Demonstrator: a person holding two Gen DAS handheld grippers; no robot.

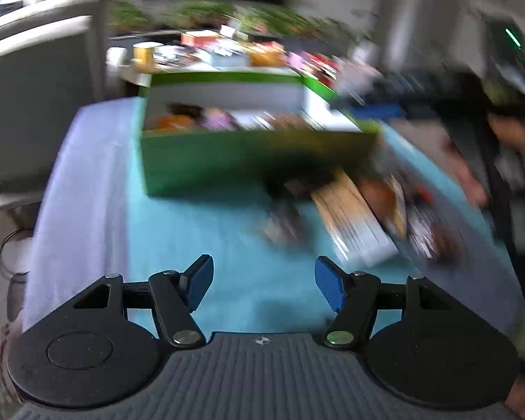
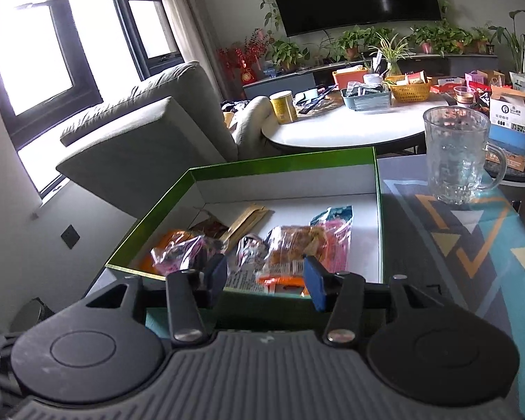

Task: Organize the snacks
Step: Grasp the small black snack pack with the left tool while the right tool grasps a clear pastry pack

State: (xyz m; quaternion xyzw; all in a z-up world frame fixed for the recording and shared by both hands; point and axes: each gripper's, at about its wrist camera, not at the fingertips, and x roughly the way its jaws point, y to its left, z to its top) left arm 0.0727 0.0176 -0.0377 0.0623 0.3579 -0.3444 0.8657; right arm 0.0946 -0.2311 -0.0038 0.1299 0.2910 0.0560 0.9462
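Several wrapped snacks already lie in the green-rimmed cardboard box; more wait on the teal worktop. Both left tongs and right tongs gape empty. Next: seize a loose packet.

Window glare; heavy motion blur, left view.

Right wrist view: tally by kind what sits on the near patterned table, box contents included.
Green cardboard box: 1
Clear glass mug: 1
Snack packets inside the box, some overlapping: 6
Total: 8
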